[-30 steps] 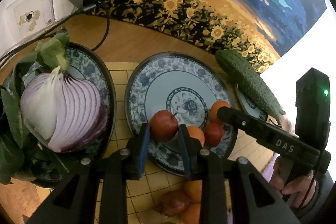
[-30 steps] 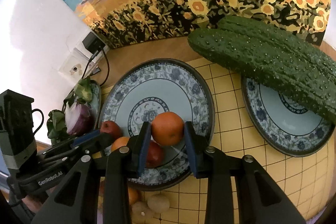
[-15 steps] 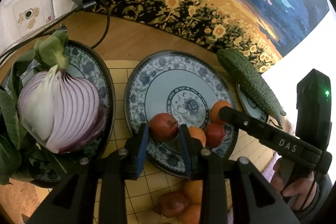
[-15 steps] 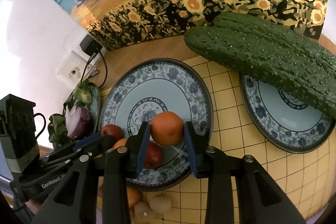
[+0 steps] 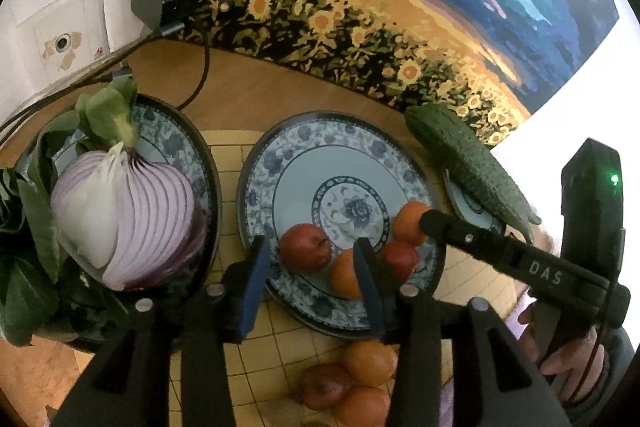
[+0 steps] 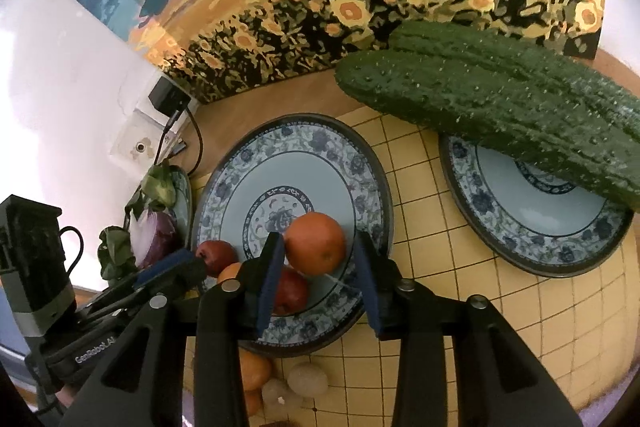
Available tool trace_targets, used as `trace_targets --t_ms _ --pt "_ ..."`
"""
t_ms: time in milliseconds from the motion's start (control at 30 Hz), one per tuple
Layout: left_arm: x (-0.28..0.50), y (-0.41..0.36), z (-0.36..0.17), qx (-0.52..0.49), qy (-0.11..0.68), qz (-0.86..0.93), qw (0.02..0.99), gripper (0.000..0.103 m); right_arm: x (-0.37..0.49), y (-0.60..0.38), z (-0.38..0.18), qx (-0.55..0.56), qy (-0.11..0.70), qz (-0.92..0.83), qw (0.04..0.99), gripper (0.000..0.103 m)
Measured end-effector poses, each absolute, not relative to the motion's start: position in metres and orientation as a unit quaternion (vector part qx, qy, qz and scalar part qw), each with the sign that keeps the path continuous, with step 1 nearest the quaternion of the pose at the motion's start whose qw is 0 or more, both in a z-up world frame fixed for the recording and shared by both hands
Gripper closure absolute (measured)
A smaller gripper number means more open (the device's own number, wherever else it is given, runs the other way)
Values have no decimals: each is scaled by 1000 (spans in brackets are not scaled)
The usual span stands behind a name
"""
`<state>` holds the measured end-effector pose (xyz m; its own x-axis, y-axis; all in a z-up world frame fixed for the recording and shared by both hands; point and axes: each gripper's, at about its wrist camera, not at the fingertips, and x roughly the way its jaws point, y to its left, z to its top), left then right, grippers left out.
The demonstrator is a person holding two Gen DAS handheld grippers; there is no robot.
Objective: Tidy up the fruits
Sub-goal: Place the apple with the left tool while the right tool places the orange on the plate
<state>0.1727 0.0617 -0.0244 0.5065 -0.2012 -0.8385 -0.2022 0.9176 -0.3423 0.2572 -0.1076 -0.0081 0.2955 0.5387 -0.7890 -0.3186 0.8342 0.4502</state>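
Observation:
The middle blue-patterned plate (image 5: 340,163) (image 6: 296,163) holds several fruits at its near edge. My left gripper (image 5: 310,267) is open; a dark red fruit (image 5: 306,247) lies on the plate between its spread fingers, with an orange (image 5: 344,277) beside it. My right gripper (image 6: 320,261) is open too, its fingers parted around an orange (image 6: 315,243) resting on the plate above a red fruit (image 6: 292,291). More oranges and a red fruit (image 5: 368,363) lie loose on the yellow mat in front of the plate.
A left plate (image 5: 188,155) holds a cut red onion (image 5: 128,215) and greens. A right plate (image 6: 536,227) carries two cucumbers (image 6: 500,99). A charger (image 5: 164,1) and cable run along the back wall. Small pale potatoes (image 6: 308,379) lie on the mat.
Both grippers have opened wider. The left one let go of the dark red fruit and the right one let go of the orange; both fruits now rest on the middle plate.

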Motion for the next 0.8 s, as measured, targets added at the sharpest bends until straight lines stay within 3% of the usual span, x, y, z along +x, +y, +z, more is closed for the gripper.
trace_targets --t_ms 167,333,567,800 --pt "166 57 -10 -184 473 -3 862 43 257 -120 -7 126 520 255 805 66" --pt "159 62 1 -204 453 3 868 42 252 -124 5 118 508 256 814 64" --pt "145 65 15 -195 443 4 875 41 234 -124 22 107 490 269 822 42" --pt "122 57 15 -194 449 -1 872 33 206 -129 25 94 486 282 822 39"
